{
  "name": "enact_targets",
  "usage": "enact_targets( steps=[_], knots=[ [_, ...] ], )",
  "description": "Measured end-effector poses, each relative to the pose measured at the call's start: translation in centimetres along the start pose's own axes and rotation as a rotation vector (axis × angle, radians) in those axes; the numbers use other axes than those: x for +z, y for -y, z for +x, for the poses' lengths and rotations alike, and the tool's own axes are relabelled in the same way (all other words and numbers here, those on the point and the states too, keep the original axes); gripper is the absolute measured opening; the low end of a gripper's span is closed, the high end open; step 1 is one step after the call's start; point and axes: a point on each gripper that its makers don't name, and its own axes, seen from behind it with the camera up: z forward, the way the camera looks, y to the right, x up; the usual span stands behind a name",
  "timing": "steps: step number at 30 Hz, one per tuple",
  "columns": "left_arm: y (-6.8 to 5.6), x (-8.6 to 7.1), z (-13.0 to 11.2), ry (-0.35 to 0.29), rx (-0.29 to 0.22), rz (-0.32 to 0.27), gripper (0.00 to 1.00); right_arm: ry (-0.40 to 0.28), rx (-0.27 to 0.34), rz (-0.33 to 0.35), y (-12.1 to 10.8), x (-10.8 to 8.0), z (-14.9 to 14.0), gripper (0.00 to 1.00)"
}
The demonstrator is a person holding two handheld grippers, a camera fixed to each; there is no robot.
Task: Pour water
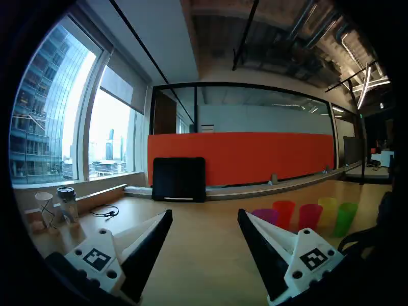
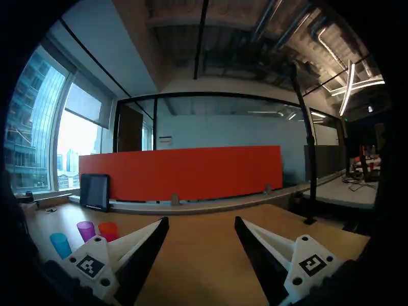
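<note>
Wooden desk [image 1: 204, 265] — coloured cups [image 1: 308, 217], dark screen [image 1: 178, 178] beyond left tongs [image 1: 204, 211].

smooth wood desk [image 1: 204, 255], translucent plastic cups [image 1: 310, 215]

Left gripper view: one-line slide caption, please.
Open left claw over the wooden desk, five coloured cups lined up ahead to its right.

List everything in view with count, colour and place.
purple cup, red cup, pink cup, yellow cup, green cup: one each, in a row on the table, right of left gripper view
blue cup: one, left of the purple cup, right gripper view
screen: one, black, table's far edge
partition: one, orange, behind the screen
jar: one, clear, by the window
cable: one, black, near the jar
table: one, wood
left gripper: one, white and black, open
right gripper: one, white and black, open
</note>
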Motion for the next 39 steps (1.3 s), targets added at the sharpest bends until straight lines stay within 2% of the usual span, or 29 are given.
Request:
enact_targets(
  steps=[8, 23, 32, 39],
  knots=[
    [-0.4, 0.2, -0.9, 0.009, -0.016, -0.011, 0.95, -0.013, -0.008, -0.012, -0.7, -0.3, 0.1, 0.99],
    [-0.1, 0.5, -1.7, 0.035, -0.016, -0.011, 0.95, -0.026, -0.008, -0.012, -1.0, -0.5, 0.6, 0.99],
    [-0.1, 0.8, -2.6, 0.073, -0.013, -0.011, 0.95, -0.027, -0.017, -0.011, -1.2, -0.6, 0.9, 0.99],
    [-0.1, 0.8, -2.7, 0.074, -0.012, -0.01, 0.95, -0.029, -0.021, -0.009, -1.6, -0.3, 0.5, 0.99]
  ],
)
